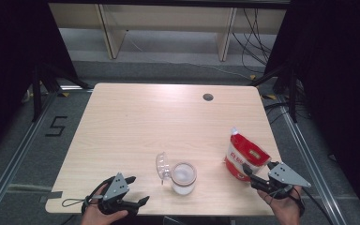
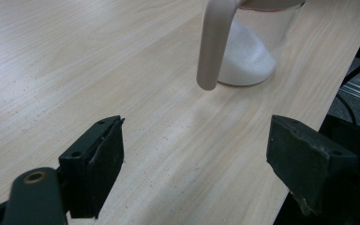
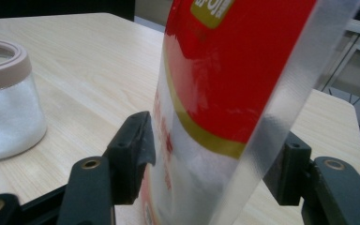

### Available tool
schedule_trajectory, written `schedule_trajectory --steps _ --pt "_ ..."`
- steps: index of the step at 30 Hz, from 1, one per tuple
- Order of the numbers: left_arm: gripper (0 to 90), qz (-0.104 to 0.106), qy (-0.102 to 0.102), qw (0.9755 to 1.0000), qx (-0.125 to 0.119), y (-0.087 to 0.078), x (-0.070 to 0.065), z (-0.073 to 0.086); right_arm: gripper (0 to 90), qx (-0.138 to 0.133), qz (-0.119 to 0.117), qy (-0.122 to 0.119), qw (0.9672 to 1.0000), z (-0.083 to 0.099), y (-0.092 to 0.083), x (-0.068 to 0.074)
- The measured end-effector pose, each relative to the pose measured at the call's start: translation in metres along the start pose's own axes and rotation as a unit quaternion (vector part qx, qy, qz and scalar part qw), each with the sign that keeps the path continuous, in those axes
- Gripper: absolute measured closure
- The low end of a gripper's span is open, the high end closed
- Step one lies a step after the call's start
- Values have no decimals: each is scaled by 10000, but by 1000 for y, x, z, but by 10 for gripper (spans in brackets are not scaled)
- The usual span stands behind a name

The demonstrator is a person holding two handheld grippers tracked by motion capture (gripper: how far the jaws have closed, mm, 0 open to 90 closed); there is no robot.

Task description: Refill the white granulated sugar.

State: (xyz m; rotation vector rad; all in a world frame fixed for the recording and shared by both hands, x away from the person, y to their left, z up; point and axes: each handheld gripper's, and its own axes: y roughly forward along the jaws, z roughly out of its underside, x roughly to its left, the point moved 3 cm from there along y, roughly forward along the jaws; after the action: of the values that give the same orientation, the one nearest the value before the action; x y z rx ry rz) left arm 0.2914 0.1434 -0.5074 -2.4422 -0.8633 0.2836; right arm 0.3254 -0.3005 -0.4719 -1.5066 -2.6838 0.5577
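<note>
A red and white pouch [image 1: 243,154] with a clear top seam stands upright at the table's front right. My right gripper [image 1: 258,169] reaches around its base; in the right gripper view the pouch [image 3: 225,70] stands between the jaws of that gripper [image 3: 215,159], which are open and not pressing it. A glass jar [image 1: 183,178] holding white powder sits near the front middle, its clear hinged lid [image 1: 162,165] swung open to the left. My left gripper [image 1: 138,190] rests at the front left, open and empty [image 2: 197,145], with the jar [image 2: 253,47] just ahead of it.
The light wooden table [image 1: 145,122] has a round cable hole [image 1: 208,97] at its back right. Beyond its far edge are a wooden shelf frame and loose cables on the floor. The jar [image 3: 4,103] stands to the left of the pouch.
</note>
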Motion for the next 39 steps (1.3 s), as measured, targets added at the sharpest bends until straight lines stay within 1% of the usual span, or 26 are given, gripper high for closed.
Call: schedule_trajectory --steps 1,2,4,6,7,9,13,14,15,16,18,19,20,21,22,24,26,28,30,32,33,34,36,37,38,39 --pt "190 6 -21 10000 -6 0 0 0 414 -9 1 63 10000 0 -1 1" --pt "190 -11 -145 9999 -24 0 -1 0 411 -4 -46 114 9999 0 -2 3" --pt "190 -20 -160 9999 -26 0 -1 0 398 133 -32 158 9998 1 -4 5" --pt "190 -13 -168 9999 -13 0 -1 0 385 122 102 -59 9999 3 -4 3" --pt "190 -8 -170 9999 -17 0 -1 0 385 245 4 138 9996 5 -6 5" --pt "190 -8 -170 9999 -18 0 -1 0 372 180 143 207 9995 5 -8 4" --pt "190 -39 -155 9999 -19 -1 0 0 356 223 164 27 9996 7 -12 5" --pt "190 -43 -164 9999 -25 -1 0 0 355 376 176 218 9989 9 -14 9" --pt "190 -39 -140 9999 -7 -2 0 0 354 398 156 227 9988 10 -14 10" --pt "190 -34 -148 9999 -9 -1 0 -1 354 308 162 8 9994 10 -14 6" --pt "190 -25 -185 9998 -41 0 0 -1 347 368 162 49 9992 11 -17 8" --pt "190 -23 -183 9998 -42 -1 0 -1 344 418 155 209 9988 12 -18 10" --pt "190 -22 -179 9998 -47 -1 0 -1 344 380 167 97 9991 13 -19 8" --pt "190 -74 -184 9998 -25 -1 0 -1 343 379 193 205 9989 14 -20 11" --pt "190 -24 -203 9998 -48 -1 0 -2 340 375 163 62 9991 14 -21 9" --pt "190 -36 -213 9998 -48 -1 0 -2 335 460 98 208 9987 16 -22 13" --pt "190 -33 -222 9997 -57 -1 0 -2 333 463 135 163 9987 16 -23 13" --pt "190 -27 -224 9997 -95 -1 0 -2 333 552 75 251 9981 17 -25 16" --pt "190 -17 -158 9998 -94 -1 0 -2 333 532 152 190 9983 18 -26 16" --pt "190 -10 -114 9999 -96 -1 1 -2 327 618 82 394 9973 19 -29 18" --pt "190 -17 -189 9998 -99 -1 0 -2 327 580 146 329 9977 20 -30 17" --pt "190 -20 -259 9996 -99 -1 -1 -2 327 621 102 397 9972 21 -31 18" --pt "190 -21 -265 9996 -106 -1 -1 -2 326 574 167 351 9976 21 -32 18" --pt "190 -30 -210 9998 -61 -2 0 -1 325 730 128 569 9956 22 -34 21" --pt "190 -31 -220 9997 -67 -2 0 -1 324 681 117 428 9967 23 -34 20" --pt "190 -33 -221 9997 -64 -2 0 -1 322 692 43 478 9964 23 -33 21"
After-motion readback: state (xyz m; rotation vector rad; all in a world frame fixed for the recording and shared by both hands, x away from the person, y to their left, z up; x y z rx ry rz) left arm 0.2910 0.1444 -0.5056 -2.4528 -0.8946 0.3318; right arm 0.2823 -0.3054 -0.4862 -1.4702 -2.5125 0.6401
